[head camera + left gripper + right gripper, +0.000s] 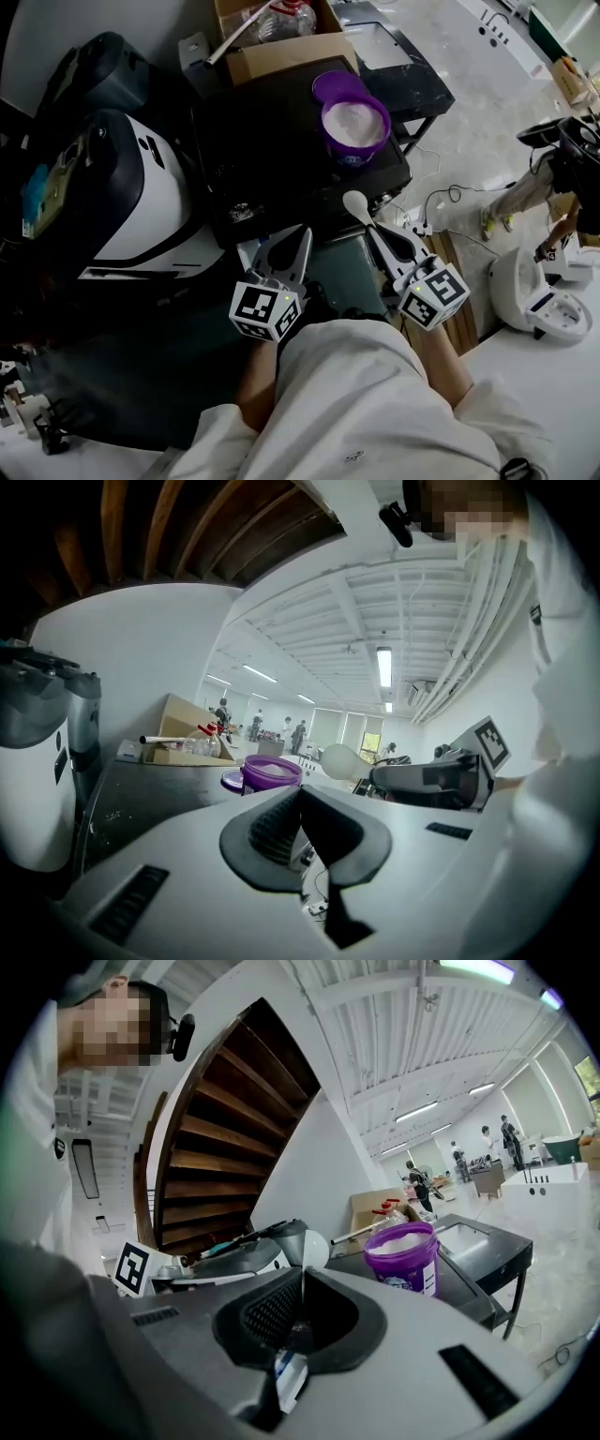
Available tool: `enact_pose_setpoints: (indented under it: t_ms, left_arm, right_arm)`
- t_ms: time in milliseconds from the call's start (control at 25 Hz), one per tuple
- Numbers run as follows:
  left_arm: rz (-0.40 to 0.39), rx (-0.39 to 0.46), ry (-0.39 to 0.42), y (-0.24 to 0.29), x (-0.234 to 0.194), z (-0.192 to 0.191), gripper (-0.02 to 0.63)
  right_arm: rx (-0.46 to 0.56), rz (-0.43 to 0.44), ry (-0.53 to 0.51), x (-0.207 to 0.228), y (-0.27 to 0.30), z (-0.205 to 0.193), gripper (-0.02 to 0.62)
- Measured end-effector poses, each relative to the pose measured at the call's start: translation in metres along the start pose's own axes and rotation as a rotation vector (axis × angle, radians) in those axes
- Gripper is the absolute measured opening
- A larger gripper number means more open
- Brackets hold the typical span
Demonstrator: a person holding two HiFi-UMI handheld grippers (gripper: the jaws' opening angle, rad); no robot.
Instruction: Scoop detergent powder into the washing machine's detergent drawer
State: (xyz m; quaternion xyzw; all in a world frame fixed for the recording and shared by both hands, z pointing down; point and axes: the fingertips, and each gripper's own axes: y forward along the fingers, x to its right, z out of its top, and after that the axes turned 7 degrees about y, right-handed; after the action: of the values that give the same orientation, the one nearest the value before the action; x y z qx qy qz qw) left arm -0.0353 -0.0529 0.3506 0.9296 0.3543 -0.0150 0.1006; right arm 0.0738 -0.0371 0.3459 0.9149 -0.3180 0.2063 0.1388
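Note:
A purple tub (354, 127) of white powder stands open on a black appliance top (272, 159), its purple lid (333, 86) lying just behind it. My right gripper (373, 231) is shut on the handle of a white spoon (356, 204), whose empty bowl points toward the tub from below it. In the right gripper view the spoon (313, 1247) rises edge-on from the closed jaws, with the tub (403, 1256) to its right. My left gripper (302, 236) is shut and empty beside it, near the top's front edge. No detergent drawer shows clearly.
A cardboard box (281, 37) with bottles sits behind the tub. A white and dark appliance (122, 187) stands at the left, a black stand (398, 56) at the back right. Cables (441, 211) and a white machine (544, 295) lie on the floor to the right.

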Motion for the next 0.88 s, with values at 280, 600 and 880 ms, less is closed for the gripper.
enact_pose_setpoints:
  t_ms: [280, 600, 880]
  left_arm:
    - [-0.074, 0.014, 0.002, 0.014, -0.015, 0.004, 0.018]
    - [-0.140, 0.016, -0.011, 0.027, -0.014, 0.006, 0.018]
    - [-0.158, 0.004, -0.028, 0.035, -0.007, 0.005, 0.018]
  right_arm:
    - [0.028, -0.085, -0.006, 0.010, 0.015, 0.003, 0.012]
    - [0.052, -0.154, -0.049, 0.015, 0.019, 0.017, 0.012]
    - [0.040, -0.187, -0.070, 0.028, 0.020, 0.026, 0.012]
